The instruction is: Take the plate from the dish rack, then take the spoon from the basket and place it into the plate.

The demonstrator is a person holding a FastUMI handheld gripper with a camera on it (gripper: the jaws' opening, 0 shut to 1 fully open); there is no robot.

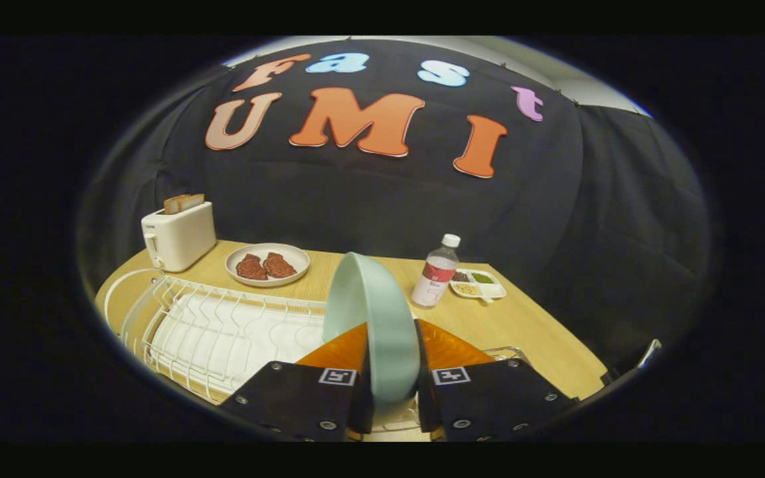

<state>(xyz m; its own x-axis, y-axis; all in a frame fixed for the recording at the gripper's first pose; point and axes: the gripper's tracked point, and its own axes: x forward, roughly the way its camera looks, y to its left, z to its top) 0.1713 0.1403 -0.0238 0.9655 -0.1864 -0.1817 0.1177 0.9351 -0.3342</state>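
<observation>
A pale green plate (366, 312) stands on edge between my two fingers, its rim pinched by both, and my gripper (392, 358) is shut on it. The plate is lifted above the white wire dish rack (216, 325), which lies just ahead and to the left of the fingers, with a white mat under its wires. Part of a wire basket rim (505, 352) peeks out just past the right finger; I cannot make out a spoon in it.
On the wooden table (522, 332) beyond the rack stand a white toaster (178, 236) with bread, a plate of two meat pieces (267, 264), a small bottle (437, 272) and a divided snack dish (479, 284). The table's edge runs off to the right.
</observation>
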